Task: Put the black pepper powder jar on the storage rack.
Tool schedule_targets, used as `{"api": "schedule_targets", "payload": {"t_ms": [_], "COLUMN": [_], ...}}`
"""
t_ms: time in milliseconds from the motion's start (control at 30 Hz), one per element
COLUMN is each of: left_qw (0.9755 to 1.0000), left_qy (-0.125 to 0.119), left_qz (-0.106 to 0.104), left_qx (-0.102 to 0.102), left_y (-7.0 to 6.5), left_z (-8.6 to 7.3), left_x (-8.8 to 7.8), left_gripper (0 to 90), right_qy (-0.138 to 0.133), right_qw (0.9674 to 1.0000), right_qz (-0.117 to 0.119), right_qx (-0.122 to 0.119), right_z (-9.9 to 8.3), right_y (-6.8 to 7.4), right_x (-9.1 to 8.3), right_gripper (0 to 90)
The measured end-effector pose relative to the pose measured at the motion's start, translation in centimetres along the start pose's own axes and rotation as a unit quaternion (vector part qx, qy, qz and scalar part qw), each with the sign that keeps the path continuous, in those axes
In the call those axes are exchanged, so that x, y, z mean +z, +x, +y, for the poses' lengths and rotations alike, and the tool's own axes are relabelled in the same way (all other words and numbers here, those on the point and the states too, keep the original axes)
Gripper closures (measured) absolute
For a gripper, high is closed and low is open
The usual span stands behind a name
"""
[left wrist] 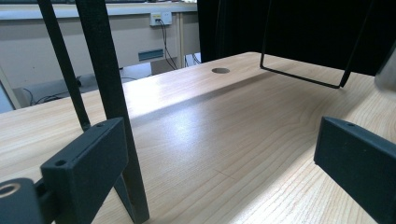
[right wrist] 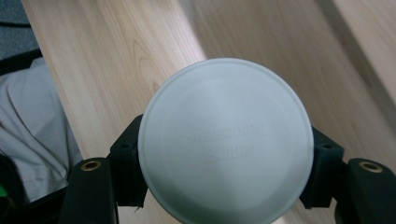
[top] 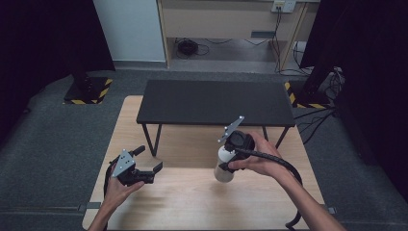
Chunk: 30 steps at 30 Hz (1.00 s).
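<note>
A white round container (top: 223,166) with a flat white lid (right wrist: 225,140) hangs above the wooden table (top: 192,192), right of centre. My right gripper (top: 230,155) points down and is shut on it, one black jaw pressing each side just under the lid. My left gripper (top: 149,172) rests low over the table's left part, pointing right. Its two black jaws stand wide apart with nothing but bare wood (left wrist: 224,154) between them. The container's edge (left wrist: 387,70) shows at the far right of the left gripper view.
A low black bench (top: 216,102) on thin metal legs (left wrist: 105,93) stands across the far half of the table. A round hole (left wrist: 220,70) is cut in the tabletop beyond it. Grey carpet surrounds the table, with cables and stands at the back.
</note>
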<state>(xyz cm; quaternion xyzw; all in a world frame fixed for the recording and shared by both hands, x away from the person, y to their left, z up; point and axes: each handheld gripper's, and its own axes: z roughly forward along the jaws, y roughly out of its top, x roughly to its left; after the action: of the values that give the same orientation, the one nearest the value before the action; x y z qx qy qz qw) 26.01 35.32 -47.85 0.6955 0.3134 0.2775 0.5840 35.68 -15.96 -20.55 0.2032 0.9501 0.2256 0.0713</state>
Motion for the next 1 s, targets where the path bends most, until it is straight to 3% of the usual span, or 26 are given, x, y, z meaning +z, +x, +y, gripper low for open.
{"api": "schedule_targets", "payload": {"t_ms": [100,133,233,400,633,800,1000], "left_qw": [1.0,1.0,1.0,1.0,1.0,1.0,1.0], "left_qy": [0.0,0.001,0.001,0.002,0.003,0.004,0.006], "left_qz": [0.0,0.0,0.0,-0.001,-0.002,-0.002,-0.003], "left_qx": [0.0,0.0,0.001,0.002,0.003,0.002,0.003], "left_y": [0.0,0.0,0.0,0.0,0.0,0.0,0.0], "left_z": [0.0,0.0,0.0,0.0,0.1,0.0,0.0], "left_x": [0.0,0.0,0.0,0.0,0.1,0.1,0.2], "left_gripper": [2.2,2.2,2.2,2.2,2.2,2.2,2.2], "right_qy": [-0.002,-0.004,-0.009,-0.014,-0.023,-0.027,-0.032], "right_qw": [1.0,0.9999,0.9996,0.9992,0.9989,0.9987,0.9981], "right_qz": [-0.005,-0.011,-0.015,-0.031,-0.032,-0.037,-0.044], "right_qx": [0.007,0.012,0.021,0.02,0.025,0.022,0.027], "right_z": [0.3,0.6,1.0,1.9,3.2,4.2,5.2], "right_y": [0.1,0.1,-0.1,0.3,0.1,0.2,-0.2], "right_x": [-1.2,-2.7,-4.3,-7.1,-10.6,-12.6,-13.7], "right_gripper": [33.3,33.3,33.3,33.3,33.3,33.3,33.3]}}
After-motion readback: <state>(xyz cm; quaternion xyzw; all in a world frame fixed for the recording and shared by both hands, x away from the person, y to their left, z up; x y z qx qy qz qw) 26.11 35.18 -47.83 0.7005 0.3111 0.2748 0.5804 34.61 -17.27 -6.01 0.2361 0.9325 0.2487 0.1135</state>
